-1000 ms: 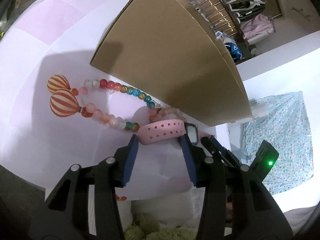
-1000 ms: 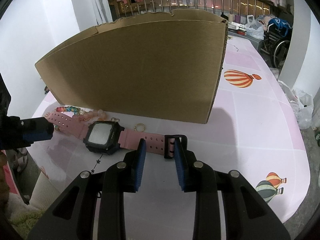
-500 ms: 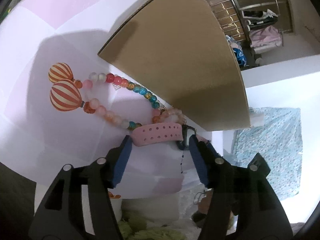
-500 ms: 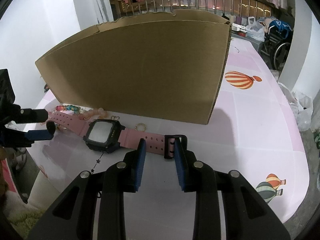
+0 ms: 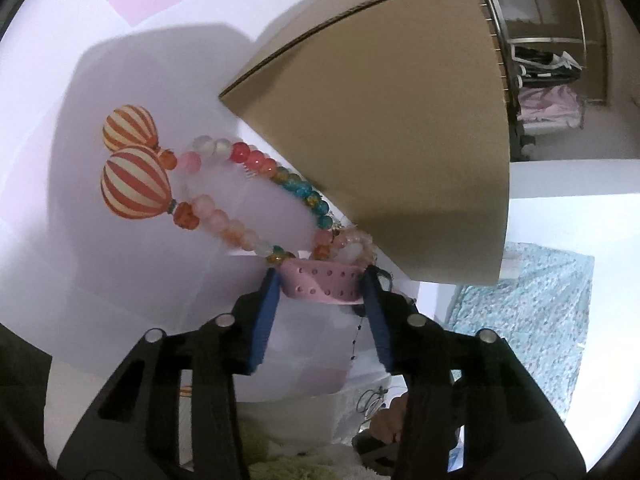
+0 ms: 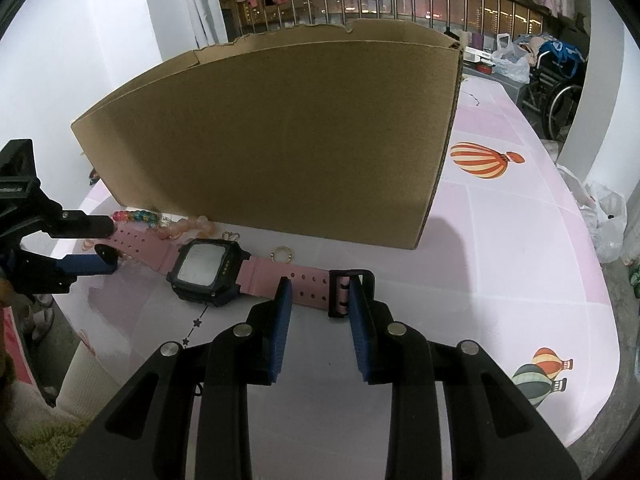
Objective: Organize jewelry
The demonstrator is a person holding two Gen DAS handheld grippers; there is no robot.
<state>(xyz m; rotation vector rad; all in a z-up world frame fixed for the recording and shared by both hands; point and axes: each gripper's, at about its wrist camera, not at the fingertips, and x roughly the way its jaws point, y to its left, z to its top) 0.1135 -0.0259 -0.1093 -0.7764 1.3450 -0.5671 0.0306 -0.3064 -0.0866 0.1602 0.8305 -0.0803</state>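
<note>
Bright indoor light, soft shadows on the tablecloth (image 5: 120, 60), strong fisheye bending, perhaps slight blur at edges.

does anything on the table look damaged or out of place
The cardboard box has a ragged, torn top edge at its back rim. The bead bracelet and a small gold ring lie loose against its base beside the pink watch. Nothing looks spilled.

A table (image 6: 520, 240) in a white and pink cloth printed with striped balloons. On it, ahead of the right gripper (image 6: 320, 304), stands a cardboard box (image 6: 280, 140). Between box and gripper lie a pink watch (image 6: 208, 266) and a small ring (image 6: 282, 255); bead strings (image 5: 248, 200) lie just beyond the left gripper (image 5: 322, 292).
</note>
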